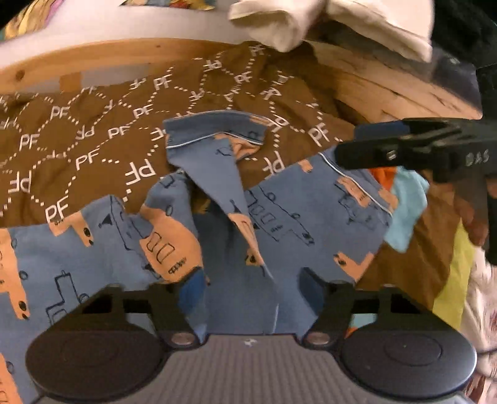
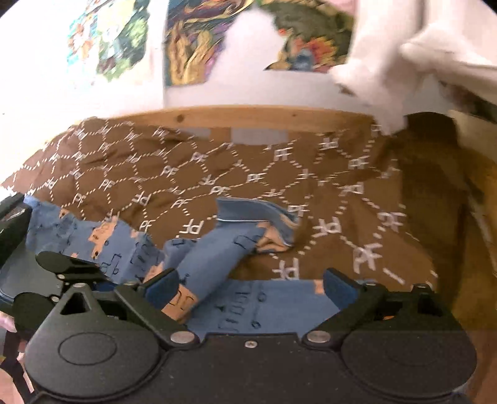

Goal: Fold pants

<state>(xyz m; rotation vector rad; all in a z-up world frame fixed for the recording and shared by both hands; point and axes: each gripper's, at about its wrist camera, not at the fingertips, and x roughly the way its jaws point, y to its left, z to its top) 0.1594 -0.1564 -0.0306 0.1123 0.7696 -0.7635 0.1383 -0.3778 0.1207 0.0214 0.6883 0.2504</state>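
Note:
Blue pants [image 1: 279, 217] printed with orange shapes and dark outlines lie crumpled on a brown bedspread [image 1: 93, 133] marked with white "PF" letters. One end with white piping [image 1: 214, 132] is folded back toward the headboard. My left gripper [image 1: 251, 286] hovers low over the pants, and a raised fold of the cloth stands between its parted fingers without being pinched. My right gripper [image 2: 250, 289] stands wide open over the near edge of the pants [image 2: 217, 248], a twisted leg lying against its left pad [image 2: 161, 289]. The right gripper's fingers [image 1: 403, 149] also reach in from the right of the left wrist view.
A wooden bed frame [image 1: 93, 59] runs behind the bedspread, with a white wall and colourful posters [image 2: 198, 40] above it. White cloth [image 1: 310, 21] hangs at the top right. Light blue and orange garments [image 1: 403, 211] and a yellow one [image 1: 450, 279] lie at the right.

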